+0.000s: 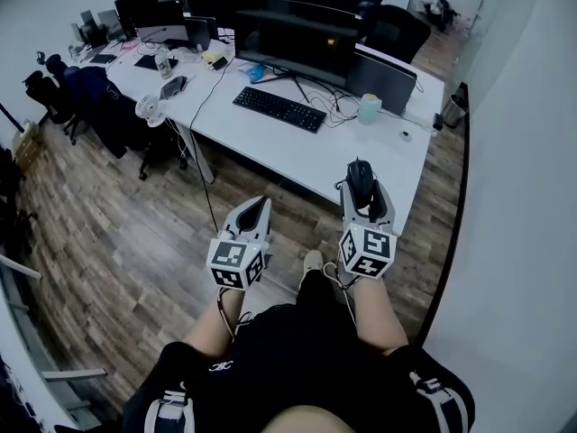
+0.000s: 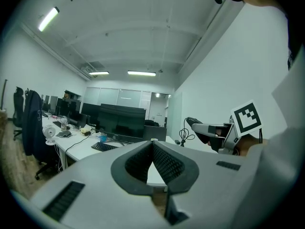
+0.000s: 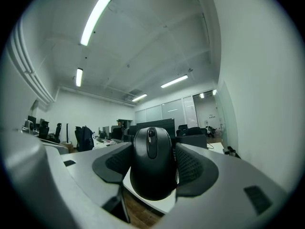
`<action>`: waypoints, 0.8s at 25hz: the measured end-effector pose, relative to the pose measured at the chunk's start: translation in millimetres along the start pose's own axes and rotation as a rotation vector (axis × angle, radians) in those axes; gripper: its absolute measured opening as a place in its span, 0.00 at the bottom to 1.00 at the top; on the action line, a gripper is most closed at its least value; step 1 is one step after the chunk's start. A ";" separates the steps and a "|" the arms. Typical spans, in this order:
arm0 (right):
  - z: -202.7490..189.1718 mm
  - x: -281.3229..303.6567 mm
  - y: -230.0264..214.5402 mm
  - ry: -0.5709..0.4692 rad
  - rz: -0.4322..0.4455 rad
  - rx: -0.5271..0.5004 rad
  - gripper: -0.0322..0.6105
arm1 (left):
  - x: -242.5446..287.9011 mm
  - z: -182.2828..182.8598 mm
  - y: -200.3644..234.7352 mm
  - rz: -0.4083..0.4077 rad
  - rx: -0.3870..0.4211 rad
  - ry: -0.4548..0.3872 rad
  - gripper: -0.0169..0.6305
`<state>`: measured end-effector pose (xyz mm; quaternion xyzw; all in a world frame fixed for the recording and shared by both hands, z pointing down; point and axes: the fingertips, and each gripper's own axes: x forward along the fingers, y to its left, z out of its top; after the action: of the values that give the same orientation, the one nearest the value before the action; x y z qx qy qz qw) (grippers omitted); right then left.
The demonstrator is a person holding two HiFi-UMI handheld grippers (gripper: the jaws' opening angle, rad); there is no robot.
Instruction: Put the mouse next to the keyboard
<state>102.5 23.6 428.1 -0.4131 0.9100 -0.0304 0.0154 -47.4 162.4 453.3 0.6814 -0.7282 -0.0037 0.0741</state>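
The right gripper (image 1: 363, 195) has its two fingers clamped on the black mouse (image 1: 360, 179). The pads press on the mouse's flanks, and its scroll wheel and nose point forward beyond the fingertips. This sideways pinch likely suits the task: the flat underside faces down, so the mouse (image 3: 152, 161) can be lowered straight onto a surface without turning it. The mouse is in the air above the wooden floor, on the person's side of the white desk (image 1: 270, 152). The keyboard (image 1: 279, 108) lies well ahead of the fingertips and off to their left, in front of the dark monitor (image 1: 293, 39). The carry therefore appears to be in its early part, with the reach across the desk edge not yet made. The left gripper (image 1: 253, 213) hangs beside the right one, its fingers closed together with nothing between them. It seems to be kept idle and out of the way, since one gripper is enough for so light a thing. Bare desktop just right of the keyboard looks the natural landing place.
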 end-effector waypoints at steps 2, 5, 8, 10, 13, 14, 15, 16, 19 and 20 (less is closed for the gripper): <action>-5.1 19.3 -6.0 -0.001 -0.007 0.012 0.51 | 16.2 -2.9 9.2 0.003 0.004 0.005 0.05; -11.7 54.9 -15.2 0.001 -0.007 0.028 0.51 | 46.0 -5.5 27.9 0.017 0.003 0.016 0.05; -12.4 97.4 -24.8 0.010 -0.002 0.044 0.51 | 79.5 3.1 47.8 0.033 0.007 0.019 0.05; -8.6 128.0 -32.2 0.013 0.003 0.052 0.51 | 104.6 13.8 58.8 0.040 0.013 0.017 0.05; -3.9 176.9 -46.7 0.017 0.010 0.056 0.51 | 148.1 27.1 71.7 0.043 0.027 0.019 0.05; -3.4 193.0 -51.8 0.021 0.013 0.057 0.51 | 163.2 29.9 75.9 0.046 0.027 0.022 0.05; -3.3 208.4 -56.8 0.025 0.017 0.058 0.51 | 177.8 32.2 80.1 0.049 0.026 0.026 0.05; -3.3 222.8 -61.9 0.029 0.019 0.060 0.51 | 192.0 34.2 84.0 0.051 0.025 0.031 0.05; -4.2 263.3 -79.8 0.035 0.022 0.070 0.51 | 235.3 38.3 93.6 0.055 0.030 0.050 0.05; -5.4 276.2 -86.8 0.038 0.022 0.074 0.51 | 249.8 39.4 96.0 0.056 0.032 0.055 0.05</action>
<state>-14.4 -241.0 438.6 -0.4017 0.9129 -0.0716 0.0138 -162.2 -82.5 450.3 0.6617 -0.7445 0.0289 0.0834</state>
